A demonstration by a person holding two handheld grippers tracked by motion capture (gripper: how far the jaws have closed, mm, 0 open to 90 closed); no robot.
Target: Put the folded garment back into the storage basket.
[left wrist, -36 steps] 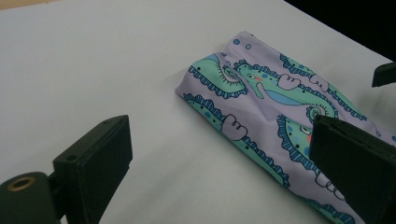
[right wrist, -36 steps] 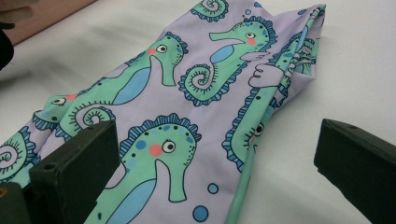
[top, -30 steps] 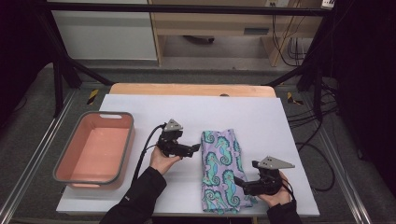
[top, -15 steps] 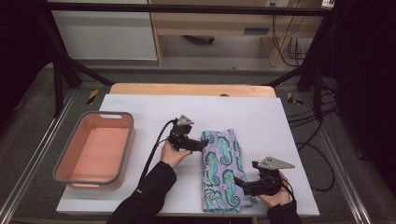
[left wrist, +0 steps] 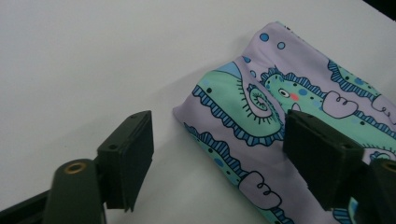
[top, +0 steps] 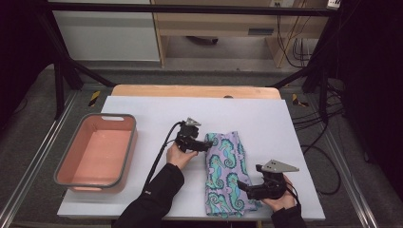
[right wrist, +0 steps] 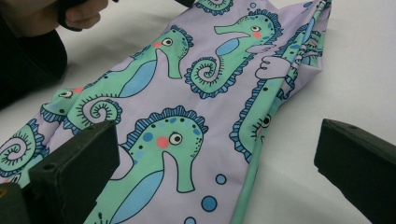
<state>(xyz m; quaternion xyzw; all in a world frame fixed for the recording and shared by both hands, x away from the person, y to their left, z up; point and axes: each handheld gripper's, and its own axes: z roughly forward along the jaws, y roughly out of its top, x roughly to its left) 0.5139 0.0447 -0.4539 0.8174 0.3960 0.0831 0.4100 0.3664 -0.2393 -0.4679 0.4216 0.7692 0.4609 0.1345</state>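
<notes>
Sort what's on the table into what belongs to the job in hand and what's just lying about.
In the job:
- seahorse cloth
- left gripper, open, jaws just been closing astride the cloth's corner
- right gripper, open at the cloth's near edge

Lying about:
- pink tub

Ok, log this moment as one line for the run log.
left gripper: open, jaws just closing, astride corner of seahorse cloth | right gripper: open over cloth's near edge | pink tub: empty, left of cloth
</notes>
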